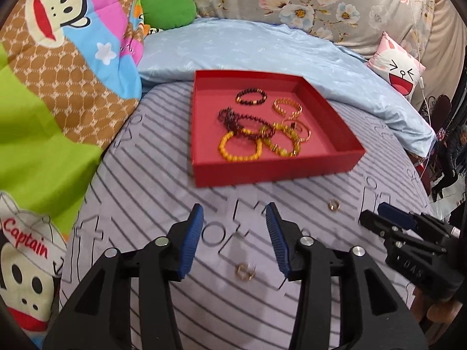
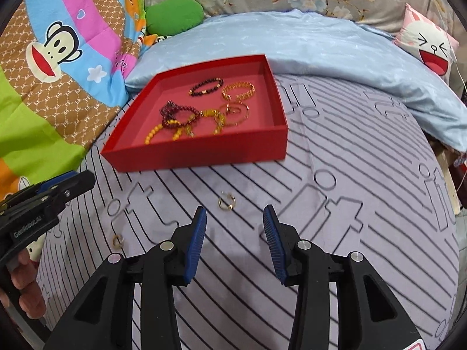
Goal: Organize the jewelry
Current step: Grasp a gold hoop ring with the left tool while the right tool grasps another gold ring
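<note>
A red tray [image 1: 271,172] [image 2: 204,153] lies on the striped bedsheet and holds several bead bracelets and thin gold bangles [image 1: 256,128] [image 2: 204,110]. Two small gold rings lie loose on the sheet. One ring [image 1: 245,271] [image 2: 117,240] lies between and just below my left gripper's [image 1: 235,218] open fingers. The other ring [image 1: 334,204] [image 2: 227,201] lies just ahead of my right gripper [image 2: 235,218], slightly left of its centre. Both grippers are open and empty. The right gripper shows at the right edge of the left wrist view [image 1: 408,233]; the left gripper shows at the left edge of the right wrist view [image 2: 49,198].
A colourful cartoon quilt [image 1: 58,87] is piled on the left. A light blue duvet [image 1: 262,46] lies behind the tray. A green cushion [image 1: 167,8] and a pink cartoon pillow [image 1: 400,70] sit at the back. The bed's edge falls off at the right.
</note>
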`<act>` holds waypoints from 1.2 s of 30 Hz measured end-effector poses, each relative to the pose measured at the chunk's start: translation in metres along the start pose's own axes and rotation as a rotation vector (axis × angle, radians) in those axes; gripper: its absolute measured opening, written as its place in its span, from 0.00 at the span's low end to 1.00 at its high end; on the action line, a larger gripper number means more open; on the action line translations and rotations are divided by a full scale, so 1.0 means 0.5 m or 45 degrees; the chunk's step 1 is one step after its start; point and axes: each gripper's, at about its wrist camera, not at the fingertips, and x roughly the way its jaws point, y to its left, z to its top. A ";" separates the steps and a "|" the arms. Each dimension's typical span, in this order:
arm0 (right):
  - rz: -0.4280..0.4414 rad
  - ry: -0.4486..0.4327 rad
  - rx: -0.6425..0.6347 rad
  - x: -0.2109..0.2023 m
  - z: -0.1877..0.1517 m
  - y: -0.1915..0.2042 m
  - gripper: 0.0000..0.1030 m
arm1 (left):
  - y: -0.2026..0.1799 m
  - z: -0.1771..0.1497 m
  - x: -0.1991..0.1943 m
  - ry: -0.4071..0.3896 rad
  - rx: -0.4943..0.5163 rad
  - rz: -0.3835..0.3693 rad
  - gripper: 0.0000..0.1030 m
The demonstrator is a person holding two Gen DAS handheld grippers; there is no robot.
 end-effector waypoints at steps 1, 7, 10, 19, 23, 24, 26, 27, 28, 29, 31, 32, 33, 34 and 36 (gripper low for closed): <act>-0.001 0.011 0.003 0.003 -0.010 -0.001 0.39 | 0.000 -0.013 0.000 0.006 0.006 0.008 0.47; 0.002 0.048 0.013 0.023 -0.032 0.001 0.39 | -0.004 -0.082 0.023 0.080 0.029 0.019 0.51; 0.003 0.038 -0.004 0.029 -0.027 0.008 0.39 | -0.005 -0.094 0.030 0.092 0.027 0.016 0.51; -0.010 0.035 -0.048 0.072 0.008 0.028 0.39 | -0.009 -0.102 0.041 0.102 0.042 0.000 0.51; -0.012 0.040 -0.065 0.092 0.019 0.035 0.39 | -0.005 -0.105 0.054 0.124 0.044 0.002 0.51; -0.011 0.043 -0.068 0.097 0.022 0.037 0.39 | -0.005 -0.106 0.057 0.126 0.043 0.002 0.50; -0.012 0.046 -0.073 0.103 0.025 0.040 0.39 | -0.003 -0.105 0.059 0.126 0.042 0.004 0.50; -0.015 0.046 -0.076 0.106 0.026 0.041 0.37 | -0.003 -0.104 0.060 0.126 0.043 0.004 0.50; -0.015 0.047 -0.079 0.108 0.027 0.042 0.35 | -0.003 -0.104 0.062 0.126 0.044 0.004 0.50; -0.018 0.048 -0.082 0.111 0.027 0.044 0.33 | -0.002 -0.104 0.062 0.126 0.044 0.006 0.49; -0.032 0.044 -0.093 0.113 0.027 0.047 0.28 | -0.002 -0.103 0.064 0.125 0.049 0.007 0.48; -0.041 0.043 -0.103 0.113 0.026 0.049 0.25 | -0.003 -0.103 0.064 0.123 0.052 0.009 0.46; -0.045 0.043 -0.107 0.114 0.026 0.050 0.21 | -0.003 -0.102 0.065 0.122 0.056 0.010 0.43; -0.049 0.042 -0.111 0.114 0.025 0.051 0.19 | -0.004 -0.101 0.066 0.120 0.060 0.011 0.41; -0.053 0.042 -0.116 0.112 0.023 0.051 0.15 | -0.006 -0.101 0.066 0.118 0.069 0.008 0.31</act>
